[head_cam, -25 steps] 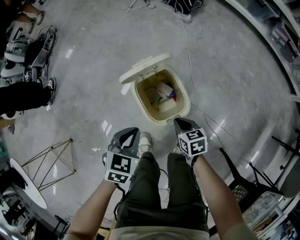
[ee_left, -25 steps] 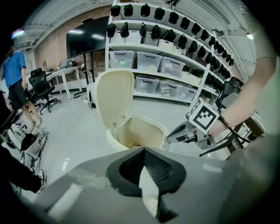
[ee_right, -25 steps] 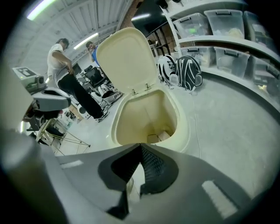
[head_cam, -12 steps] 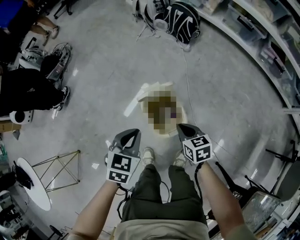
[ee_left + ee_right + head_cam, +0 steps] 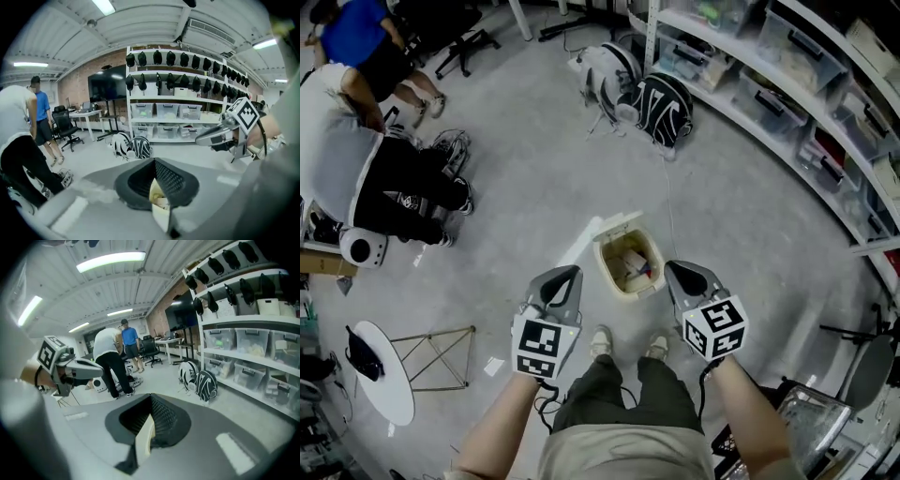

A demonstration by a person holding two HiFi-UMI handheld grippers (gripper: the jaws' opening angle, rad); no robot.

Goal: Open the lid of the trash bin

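The cream plastic trash bin [image 5: 630,292] stands on the pale grey polished floor [image 5: 525,178], just ahead of the person's two light shoes [image 5: 600,342]. Its flat cream lid [image 5: 584,241] is already swung up and back on the bin's left side, so the inside shows, with a few pieces of rubbish in it. In the head view the bin appears between the two tools: the left gripper [image 5: 570,274] ends just left of it and the right gripper [image 5: 673,269] just right of it. Both are held up in the air, and neither touches the bin or the lid.

Each gripper's own view shows its grey jaws drawn together to a narrow slit at the bottom of a dark, mesh-lined hollow. Neither grips anything. A sliver of cream shows through each slit — whether that is the bin below cannot be told.

Legible writing is scarce. The cube on the left gripper [image 5: 539,345] and the cube on the right gripper [image 5: 715,326] carry black-and-white square markers — patterns, not words. Any label on the bin is too small to read. Two rounded black-and-white patterned objects [image 5: 664,105] lie on the floor by the white shelves of clear plastic boxes [image 5: 769,80], and their markings cannot be read as letters.
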